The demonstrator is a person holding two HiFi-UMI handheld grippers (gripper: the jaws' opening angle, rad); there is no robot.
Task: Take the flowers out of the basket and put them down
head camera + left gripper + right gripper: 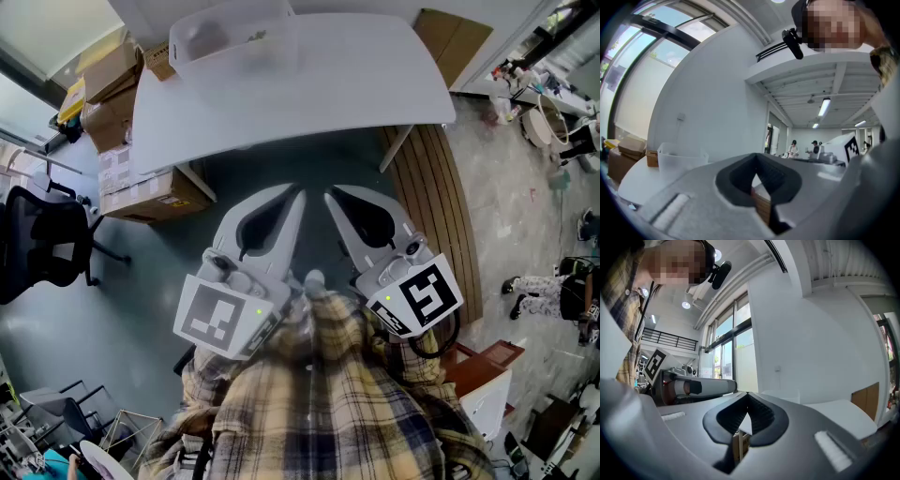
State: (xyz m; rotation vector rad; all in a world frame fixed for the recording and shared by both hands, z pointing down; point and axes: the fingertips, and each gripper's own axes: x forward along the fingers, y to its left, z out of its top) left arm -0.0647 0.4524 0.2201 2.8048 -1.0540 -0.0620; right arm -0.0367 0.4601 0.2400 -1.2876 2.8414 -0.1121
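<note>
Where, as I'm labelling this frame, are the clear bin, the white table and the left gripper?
clear bin (230,47): head view, its front wall.
white table (375,84): head view, bare top.
left gripper (297,196): head view, shut jaw tips.

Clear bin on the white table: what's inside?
Bin on the table: only a faint dark smudge shows in its right half. Frosted walls blur the rest; flowers can't be confirmed.

It looks like a big open lab or workroom, half office. A white table carries a clear plastic bin at its far edge, with stacked cardboard boxes on the floor beside it and a black office chair nearby. Tall windows line one wall, strip lights run along a bare ceiling, and people stand at benches far off.
</note>
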